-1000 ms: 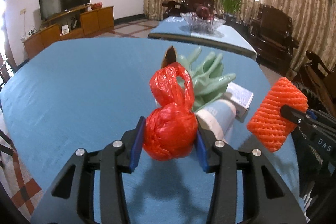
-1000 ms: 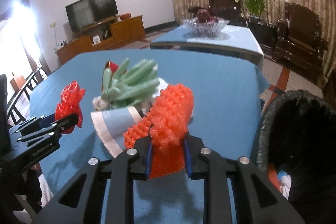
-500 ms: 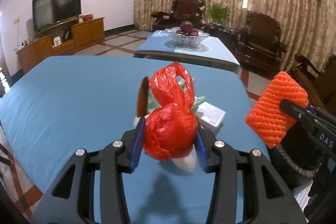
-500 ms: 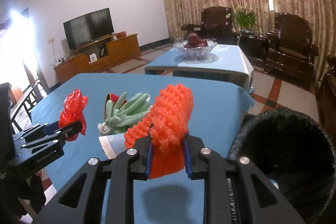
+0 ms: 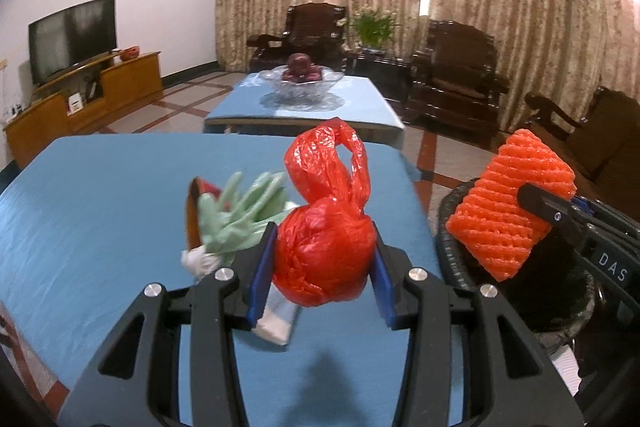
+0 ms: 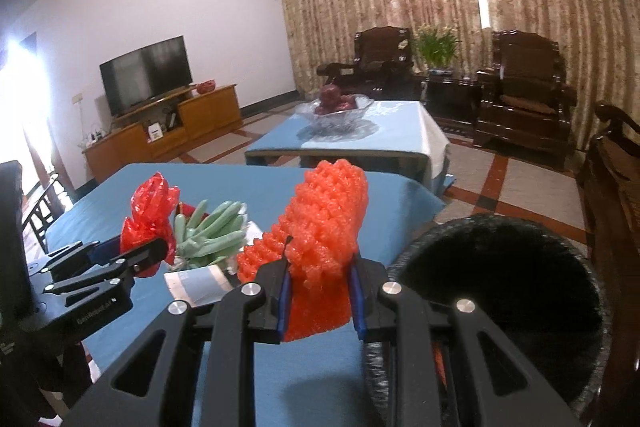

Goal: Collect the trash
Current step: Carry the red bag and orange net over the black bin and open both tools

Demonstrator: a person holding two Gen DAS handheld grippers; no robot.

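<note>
A large tabletop point(image 5: 100, 211) covered in blue cloth fills the lower half of both wrist views, and everything here is placed relative to it. Off its right edge, standing on the floor, a round bin lined with a black bag point(image 6: 504, 267) opens upward, its rim just beside the tabletop's corner. On the tabletop, near that same corner, lies a small heap of remaining rubbish: a pale green rubber glove point(image 5: 240, 215) with its fingers pointing away across the cloth, resting on a pale blue and white paper packet point(image 6: 198, 281).

Above the tabletop's near part, the left tongs point(image 5: 324, 263) are clenched on a knotted red plastic bag point(image 5: 326, 227), its twisted handles standing upright above the jaws. Further right, past the tabletop's edge, the right tongs point(image 6: 320, 291) are clamped on an orange foam net sleeve point(image 6: 324, 227); its long axis runs up and away from the jaws, tilted slightly right.

From the left wrist view the sleeve hangs directly in front of the bin's rim, seemingly at or just over the opening. The bin lies to the right of both tongs, and the right pair is clearly the nearer. Judging from this, the coming move is probably a short carry rightward and a release over the opening, with the red bag needing a longer crossing past the tabletop's right edge
</note>
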